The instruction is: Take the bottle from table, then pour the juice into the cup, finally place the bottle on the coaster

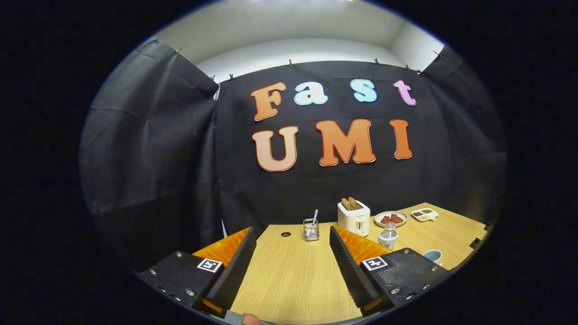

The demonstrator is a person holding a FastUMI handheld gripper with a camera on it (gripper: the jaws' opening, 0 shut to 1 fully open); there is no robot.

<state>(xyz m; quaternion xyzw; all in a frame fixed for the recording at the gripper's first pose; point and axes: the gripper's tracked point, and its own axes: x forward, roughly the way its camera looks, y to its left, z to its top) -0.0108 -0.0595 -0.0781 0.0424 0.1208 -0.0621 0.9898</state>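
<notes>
A small clear bottle (388, 236) with a white label stands on the wooden table (289, 275), just beyond and to the right of my right finger, partly hidden by it. A cup (433, 256) with a dark inside peeks out behind the right finger's base, nearer to me than the bottle. My gripper (290, 238) is open, its fingers wide apart over bare tabletop with nothing between them. I cannot make out a coaster.
A white toaster (354, 217) holding two slices stands behind the bottle. A glass jar (311, 229) with a straw sits ahead between the fingers. A plate of food (391, 219) and a small divided dish (424, 214) lie at the far right. A cable hole (286, 234) marks the table.
</notes>
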